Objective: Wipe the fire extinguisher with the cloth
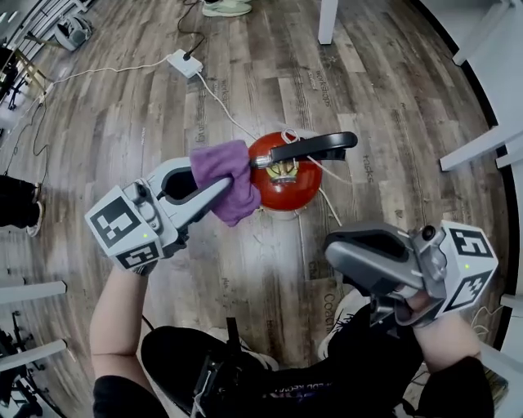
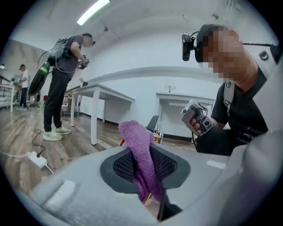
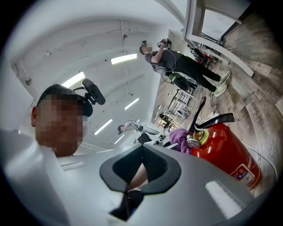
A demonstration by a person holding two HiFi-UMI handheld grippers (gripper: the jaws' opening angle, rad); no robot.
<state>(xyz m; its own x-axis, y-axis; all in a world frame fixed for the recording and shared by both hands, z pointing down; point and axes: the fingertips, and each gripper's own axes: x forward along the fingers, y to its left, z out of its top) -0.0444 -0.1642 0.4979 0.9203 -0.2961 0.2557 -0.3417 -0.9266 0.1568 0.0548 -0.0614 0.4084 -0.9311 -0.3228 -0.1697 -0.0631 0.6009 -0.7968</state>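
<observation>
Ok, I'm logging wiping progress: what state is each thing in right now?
left gripper, shut on the purple cloth
purple cloth, clamped, against the fire extinguisher's top
fire extinguisher, upright on the floor
right gripper, shut, empty, apart from it
power strip, black plug inserted

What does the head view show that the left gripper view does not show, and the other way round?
Only the head view: the marker cubes and the person's black shoe. Only the left gripper view: a standing person, white tables, a ceiling light. Both: the purple cloth between the left gripper's fingers, the right gripper, the power strip.
</observation>
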